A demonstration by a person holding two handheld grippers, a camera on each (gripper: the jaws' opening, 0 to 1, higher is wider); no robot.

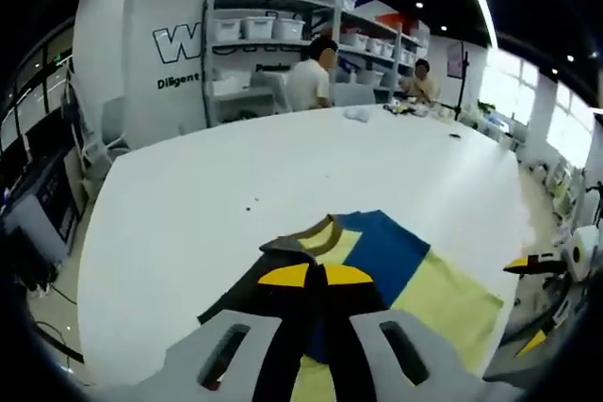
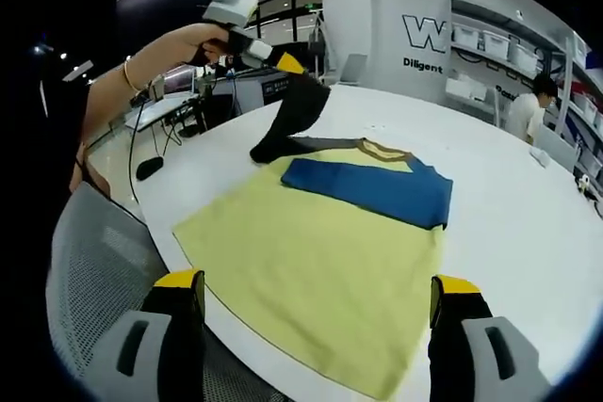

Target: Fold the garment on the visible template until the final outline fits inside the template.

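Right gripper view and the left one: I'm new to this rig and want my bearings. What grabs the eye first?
The yellow garment with its blue panel lies spread across the white table and catches the eye first. At its far corner the left claw lifts a dark sleeve off the table. In the left gripper view, two people sit at the table's far end before white shelving.

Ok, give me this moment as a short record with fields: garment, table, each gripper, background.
garment: yellow and blue sweater spread flat on the table, dark sleeve lifted
table: white, sweater near its edge
left gripper: jaws shut on the dark sleeve, held by a hand
right gripper: jaws open, above the sweater's near edge
background: shelves with bins, people seated
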